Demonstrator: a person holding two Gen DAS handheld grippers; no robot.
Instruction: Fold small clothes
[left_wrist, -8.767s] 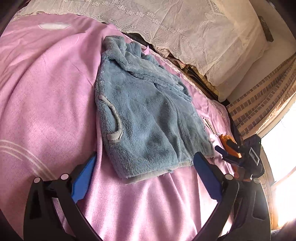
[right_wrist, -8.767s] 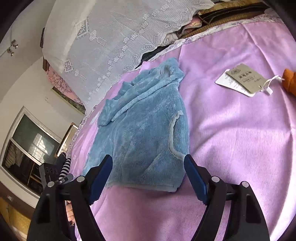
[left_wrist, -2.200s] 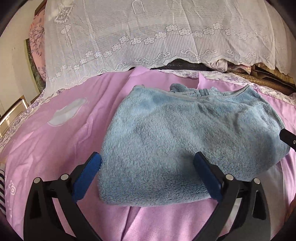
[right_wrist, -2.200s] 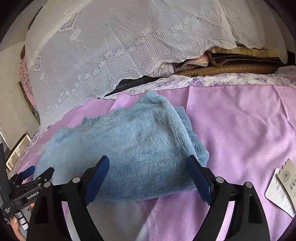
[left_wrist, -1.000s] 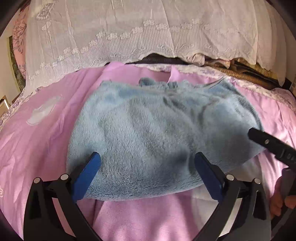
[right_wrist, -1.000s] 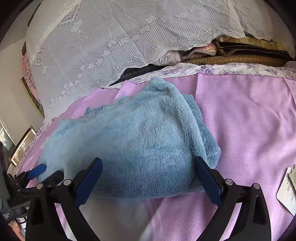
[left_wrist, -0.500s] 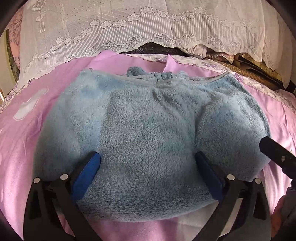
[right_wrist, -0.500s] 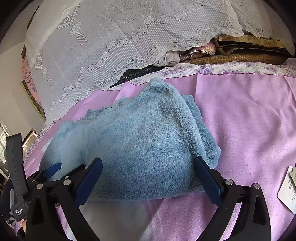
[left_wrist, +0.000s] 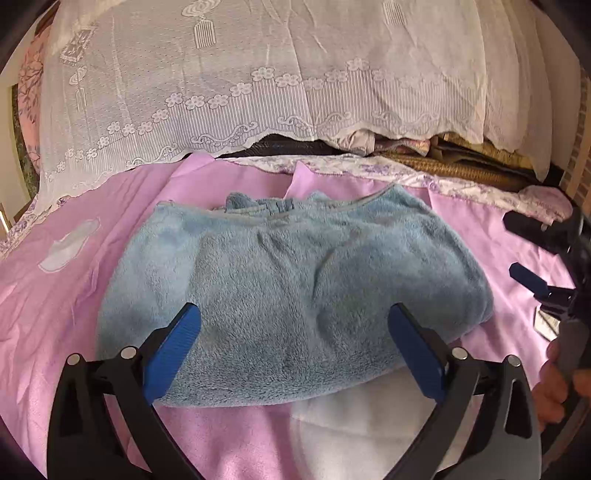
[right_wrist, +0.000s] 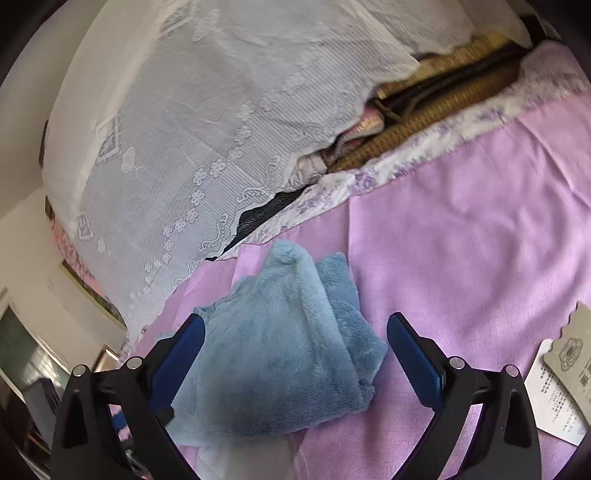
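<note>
A blue fleece jacket (left_wrist: 295, 291) lies folded into a thick bundle on the pink blanket (left_wrist: 66, 317). My left gripper (left_wrist: 295, 343) is open and empty, its blue pads at the bundle's near edge. In the right wrist view the folded jacket (right_wrist: 280, 362) lies between and ahead of the pads of my right gripper (right_wrist: 295, 350), which is open and empty. The right gripper also shows in the left wrist view (left_wrist: 550, 258), to the right of the jacket and apart from it.
A white lace cover (left_wrist: 258, 85) drapes over piled bedding and woven mats (left_wrist: 454, 166) behind the jacket. Paper hang tags (right_wrist: 561, 384) lie on the blanket at the right. A window (right_wrist: 22, 362) is at the far left.
Both grippers have drawn back and lifted from the folded jacket. The right gripper has swung away to the right and tilted. The jacket stays folded in place.
</note>
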